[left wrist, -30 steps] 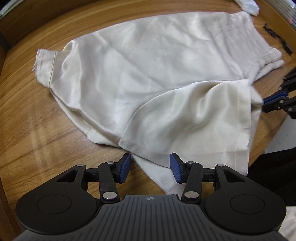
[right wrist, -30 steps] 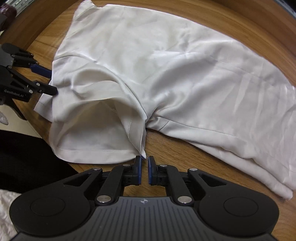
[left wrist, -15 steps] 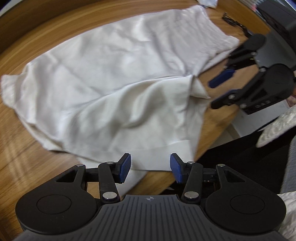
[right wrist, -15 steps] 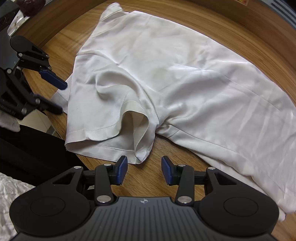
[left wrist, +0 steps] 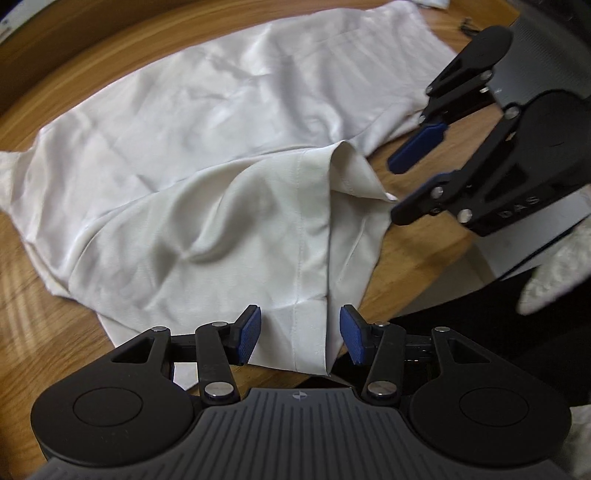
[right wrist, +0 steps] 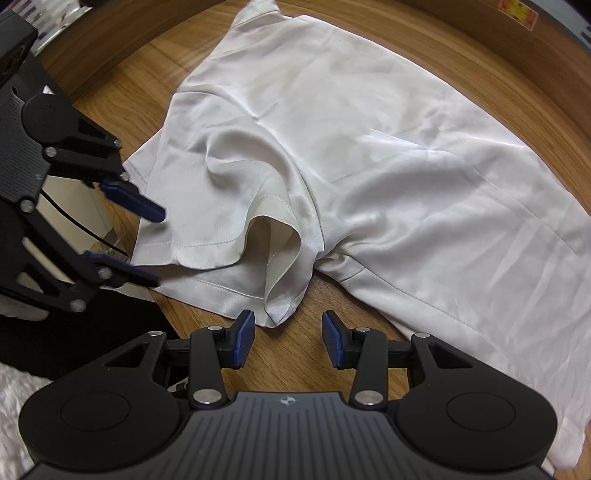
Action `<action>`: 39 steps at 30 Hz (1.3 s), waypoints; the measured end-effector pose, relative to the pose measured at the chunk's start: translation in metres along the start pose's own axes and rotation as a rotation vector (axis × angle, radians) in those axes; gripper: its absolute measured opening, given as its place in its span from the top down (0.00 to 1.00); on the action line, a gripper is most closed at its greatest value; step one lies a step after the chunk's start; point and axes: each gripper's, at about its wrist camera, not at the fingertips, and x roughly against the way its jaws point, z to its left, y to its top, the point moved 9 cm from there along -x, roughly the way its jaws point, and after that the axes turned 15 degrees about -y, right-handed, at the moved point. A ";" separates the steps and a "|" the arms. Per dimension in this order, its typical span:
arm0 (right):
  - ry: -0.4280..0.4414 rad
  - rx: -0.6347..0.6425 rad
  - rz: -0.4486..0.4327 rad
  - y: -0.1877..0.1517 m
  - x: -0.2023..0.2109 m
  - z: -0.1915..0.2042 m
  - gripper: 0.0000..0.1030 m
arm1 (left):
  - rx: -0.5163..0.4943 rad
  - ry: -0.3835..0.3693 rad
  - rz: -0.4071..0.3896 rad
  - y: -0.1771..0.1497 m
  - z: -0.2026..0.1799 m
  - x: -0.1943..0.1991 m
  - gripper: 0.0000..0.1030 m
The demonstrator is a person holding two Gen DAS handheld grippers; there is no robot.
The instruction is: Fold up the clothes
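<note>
A white garment lies spread and rumpled over a wooden bench, its near part folded back on itself so that a hemmed flap stands up in a loose hollow close to the bench's front edge. In the left wrist view the left gripper hangs over that hem with its jaws partly apart and cloth showing between the blue pads, though whether the pads touch it I cannot tell; nothing is clamped. The right gripper reaches in from the right of that view, jaws apart and empty, its tips just beside a pointed corner of the flap. The right wrist view shows what the other hides: the raised hollow of the fold from its open side, and bare wood between the right gripper's own fingers, with the hem's corner just ahead of them and not gripped. There the left gripper comes in from the left, standing at the garment's edge. Only the left view shows a small dark object, too small to tell, on the far wood beyond the garment. A raised wooden rim curves round the far side; in front the bench ends at a dark drop, with pale fluffy fabric beyond the edge. Open wood lies to the left of the garment in the left view.
</note>
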 end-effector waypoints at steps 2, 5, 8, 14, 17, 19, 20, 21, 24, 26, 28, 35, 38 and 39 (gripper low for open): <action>0.011 0.018 -0.004 0.000 0.000 0.000 0.55 | 0.037 0.014 -0.006 -0.003 0.000 -0.002 0.58; 0.035 0.046 -0.004 0.000 -0.001 0.001 0.57 | 0.094 0.057 -0.021 -0.009 0.002 -0.001 0.87; 0.048 0.079 -0.008 -0.001 -0.001 0.001 0.58 | 0.245 0.144 -0.041 -0.020 0.015 0.010 0.93; 0.064 0.126 -0.023 -0.001 0.002 0.002 0.59 | 0.474 0.218 -0.163 -0.038 0.026 0.047 0.93; 0.090 0.154 -0.039 0.003 0.008 0.008 0.59 | 0.513 0.242 -0.228 -0.040 0.025 0.066 0.93; 0.102 0.181 -0.059 0.006 0.014 0.012 0.59 | 0.519 0.245 -0.264 -0.037 0.022 0.075 0.93; 0.108 0.197 -0.073 0.008 0.018 0.015 0.59 | 0.516 0.249 -0.284 -0.036 0.019 0.081 0.93; 0.112 0.208 -0.087 0.010 0.022 0.017 0.58 | 0.508 0.252 -0.297 -0.034 0.016 0.086 0.93; 0.112 0.230 -0.132 0.021 0.032 0.021 0.48 | 0.482 0.272 -0.313 -0.028 0.013 0.094 0.93; 0.126 0.249 -0.167 0.030 0.040 0.027 0.44 | 0.479 0.272 -0.316 -0.026 0.013 0.095 0.93; 0.151 0.276 -0.198 0.039 0.045 0.036 0.38 | 0.484 0.276 -0.318 -0.026 0.015 0.094 0.93; 0.190 0.378 -0.205 0.053 0.032 0.078 0.38 | 0.488 0.222 -0.281 -0.031 0.018 0.080 0.85; 0.186 0.372 -0.180 0.050 0.027 0.082 0.38 | 0.472 0.203 -0.260 -0.032 0.014 0.068 0.70; 0.185 0.369 -0.173 0.048 0.026 0.082 0.38 | 0.467 0.199 -0.255 -0.032 0.013 0.066 0.69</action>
